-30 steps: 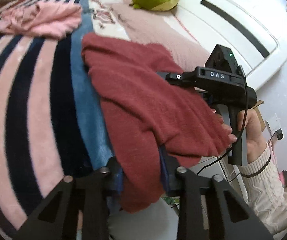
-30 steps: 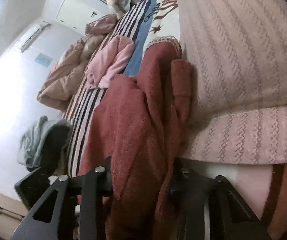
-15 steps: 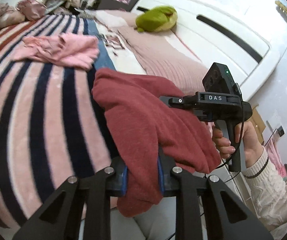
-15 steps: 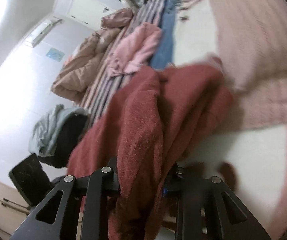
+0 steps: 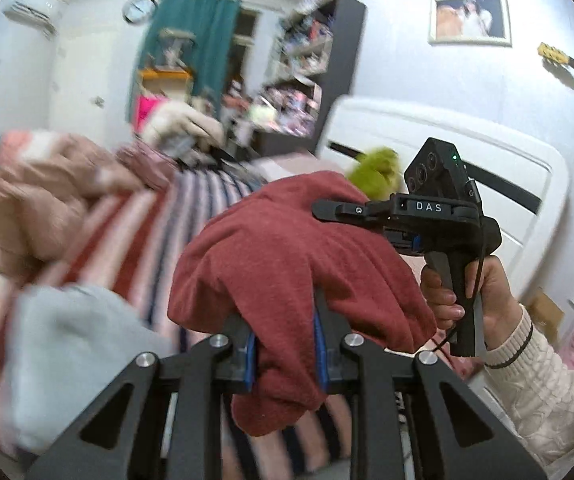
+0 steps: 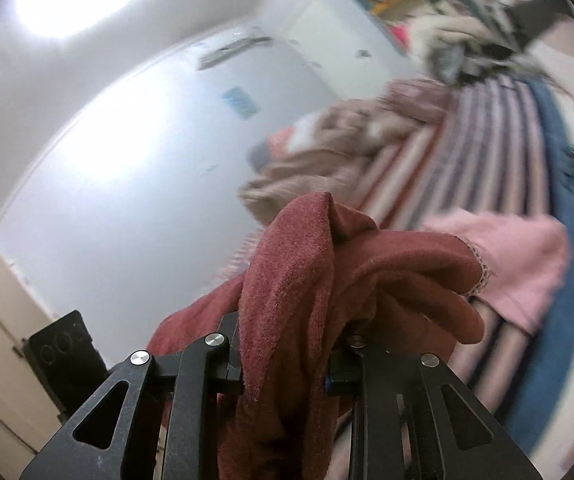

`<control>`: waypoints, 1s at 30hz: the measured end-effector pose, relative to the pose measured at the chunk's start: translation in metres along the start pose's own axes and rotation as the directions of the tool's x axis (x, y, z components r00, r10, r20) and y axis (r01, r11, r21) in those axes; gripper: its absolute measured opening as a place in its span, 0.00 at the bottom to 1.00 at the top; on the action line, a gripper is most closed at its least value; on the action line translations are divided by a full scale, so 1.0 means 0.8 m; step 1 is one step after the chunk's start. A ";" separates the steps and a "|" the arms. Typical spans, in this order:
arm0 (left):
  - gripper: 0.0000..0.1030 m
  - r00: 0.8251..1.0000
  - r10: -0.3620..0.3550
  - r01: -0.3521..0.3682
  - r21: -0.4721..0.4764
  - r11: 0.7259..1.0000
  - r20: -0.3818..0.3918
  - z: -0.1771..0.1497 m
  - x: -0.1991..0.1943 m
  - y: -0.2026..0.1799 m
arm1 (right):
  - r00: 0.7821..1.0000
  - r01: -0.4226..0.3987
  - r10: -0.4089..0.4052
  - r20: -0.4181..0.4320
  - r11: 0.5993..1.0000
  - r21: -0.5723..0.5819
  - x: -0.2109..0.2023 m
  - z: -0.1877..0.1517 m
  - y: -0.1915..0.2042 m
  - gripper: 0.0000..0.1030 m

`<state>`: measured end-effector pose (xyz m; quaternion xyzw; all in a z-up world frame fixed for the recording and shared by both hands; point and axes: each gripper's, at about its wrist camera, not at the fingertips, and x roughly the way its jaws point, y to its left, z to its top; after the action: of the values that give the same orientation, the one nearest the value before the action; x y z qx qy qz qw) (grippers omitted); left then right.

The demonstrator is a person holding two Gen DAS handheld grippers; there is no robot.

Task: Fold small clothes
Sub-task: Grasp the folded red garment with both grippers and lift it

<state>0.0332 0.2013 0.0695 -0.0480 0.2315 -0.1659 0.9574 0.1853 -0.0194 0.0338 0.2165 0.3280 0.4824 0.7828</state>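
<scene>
Biggest thing in view is the bed with the striped blanket (image 5: 159, 232), pink, dark and white stripes running away from the camera, pretty motion-blurred in both views. There's a heap of beige bedding (image 6: 327, 168) bunched at the far side of it, and a pink garment (image 6: 527, 256) lying flat on the stripes just beyond the held cloth in the right wrist view. Then the main item: the dark red garment (image 5: 295, 264), up off the blanket and bunched into a lump, strung between the two grippers. The left gripper (image 5: 285, 348) has its jaws squeezed nearly together on a thick fold of it, with a tail of fabric drooping below the blue-edged pads. The right gripper (image 6: 287, 364) is likewise clamped on another bunch of the same red cloth, which piles up over its fingers and hides most of them. From the left wrist view you can see the right one side-on, held by a hand (image 5: 467, 292) in a cream knit sleeve. Small stuff: a green plush toy (image 5: 375, 176) by the white headboard (image 5: 507, 152).
</scene>
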 end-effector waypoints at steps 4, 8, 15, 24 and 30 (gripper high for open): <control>0.18 0.989 0.147 -0.146 -0.030 0.989 0.034 0.023 -0.059 0.057 | 0.996 -0.079 0.077 -0.044 0.996 -0.044 0.087 0.040 0.067 0.18; 0.18 0.969 0.245 -0.244 -0.095 0.965 0.007 0.019 -0.090 0.123 | 0.984 -0.147 0.143 -0.109 0.989 -0.027 0.181 0.044 0.109 0.18; 0.20 0.959 0.255 -0.280 -0.247 0.928 -0.126 -0.051 -0.078 0.233 | 0.953 -0.059 0.073 -0.295 0.997 0.055 0.328 -0.018 0.086 0.22; 0.52 0.964 0.244 -0.265 -0.285 0.921 -0.107 -0.070 -0.076 0.250 | 0.930 -0.007 0.035 -0.366 0.997 0.078 0.366 -0.047 0.053 0.38; 0.74 0.968 0.247 -0.249 -0.263 0.932 -0.041 -0.057 -0.098 0.230 | 0.915 0.012 -0.010 -0.404 1.000 0.002 0.343 -0.035 0.071 0.72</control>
<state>0.0010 0.4002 0.0310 -0.1461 0.2593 -0.0114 0.9546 0.2183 0.2527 -0.0321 0.1122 0.4849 0.5115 0.7005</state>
